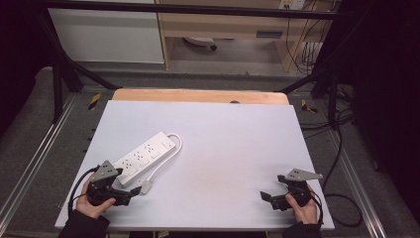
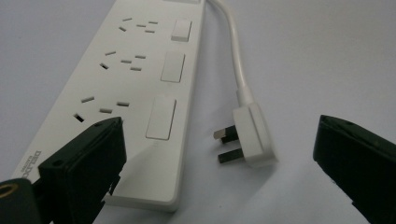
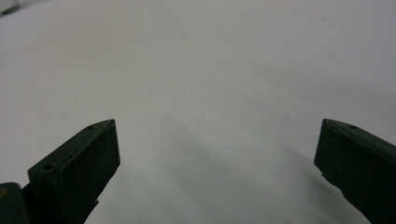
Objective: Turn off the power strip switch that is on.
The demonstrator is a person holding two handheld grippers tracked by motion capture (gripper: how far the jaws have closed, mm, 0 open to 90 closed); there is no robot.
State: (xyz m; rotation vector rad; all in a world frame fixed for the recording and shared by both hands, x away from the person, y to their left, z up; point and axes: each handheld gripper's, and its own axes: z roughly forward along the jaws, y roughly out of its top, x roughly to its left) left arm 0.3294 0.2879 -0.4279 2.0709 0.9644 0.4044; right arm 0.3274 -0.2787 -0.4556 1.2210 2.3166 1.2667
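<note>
Strip (image 1: 146, 156) lay diagonally on the table's (image 1: 223, 144) left half, its cord (image 1: 166, 159) looped back along the right side so the plug (image 1: 145, 187) sat flat by the near end. Left gripper (image 1: 130, 194) was spread wide, gripping nothing, plug (image 2: 250, 137) between its jaws and one jaw over the strip's (image 2: 140, 70) near corner. Right gripper (image 1: 270, 199) was also spread and empty, over bare table (image 3: 210, 70) at the near right, well apart from the strip.
</note>
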